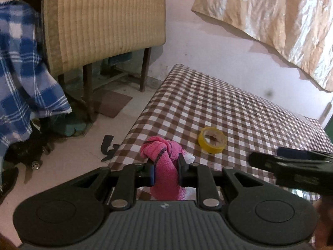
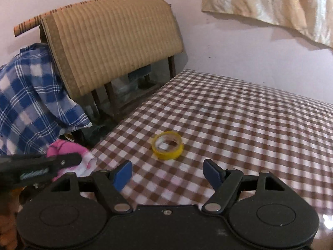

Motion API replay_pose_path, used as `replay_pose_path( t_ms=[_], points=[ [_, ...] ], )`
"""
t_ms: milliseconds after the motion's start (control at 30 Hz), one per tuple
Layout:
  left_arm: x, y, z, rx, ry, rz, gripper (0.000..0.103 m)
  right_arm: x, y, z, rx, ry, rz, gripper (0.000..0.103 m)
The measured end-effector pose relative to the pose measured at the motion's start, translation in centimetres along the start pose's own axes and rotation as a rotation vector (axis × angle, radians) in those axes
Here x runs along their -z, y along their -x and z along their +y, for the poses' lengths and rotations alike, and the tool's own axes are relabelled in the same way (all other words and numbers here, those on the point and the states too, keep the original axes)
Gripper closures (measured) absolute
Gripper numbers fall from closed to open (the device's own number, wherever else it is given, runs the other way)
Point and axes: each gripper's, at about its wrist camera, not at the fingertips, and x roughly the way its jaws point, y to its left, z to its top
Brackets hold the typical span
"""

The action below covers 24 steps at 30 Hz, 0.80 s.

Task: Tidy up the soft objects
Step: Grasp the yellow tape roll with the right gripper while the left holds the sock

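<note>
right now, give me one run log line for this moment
left gripper: shut on pink cloth | right gripper: open, empty | yellow tape roll: flat on checked table, ahead of right gripper

wall (image 2: 239,48): pale pink | curtain (image 1: 276,20): cream | chair (image 2: 116,41): straw mat draped | floor (image 1: 68,162): light tile

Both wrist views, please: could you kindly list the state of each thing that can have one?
Left tongs: shut on the pink knitted cloth.
Pink knitted cloth: bunched, held above the table's near edge.
Right tongs: open, empty.
Yellow tape roll: lying flat on the brown-and-white checked tablecloth, untouched.
Blue-and-white plaid cloth: draped beside the woven mat.
</note>
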Motion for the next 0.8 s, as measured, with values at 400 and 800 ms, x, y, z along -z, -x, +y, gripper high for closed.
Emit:
replay_pose_path(
  t_ms=[400, 800],
  points=[
    [-0.6, -2.6, 0.3, 0.033, 0.042, 0.001, 0.081, -1.5, -10.6, 1.6, 0.063, -0.045, 0.068, 0.015],
    [-0.4, -2.9, -0.3, 0.046, 0.041, 0.006, 0.081, -1.1, -10.0, 1.6, 0.092, -0.032, 0.044, 0.035]
  ],
)
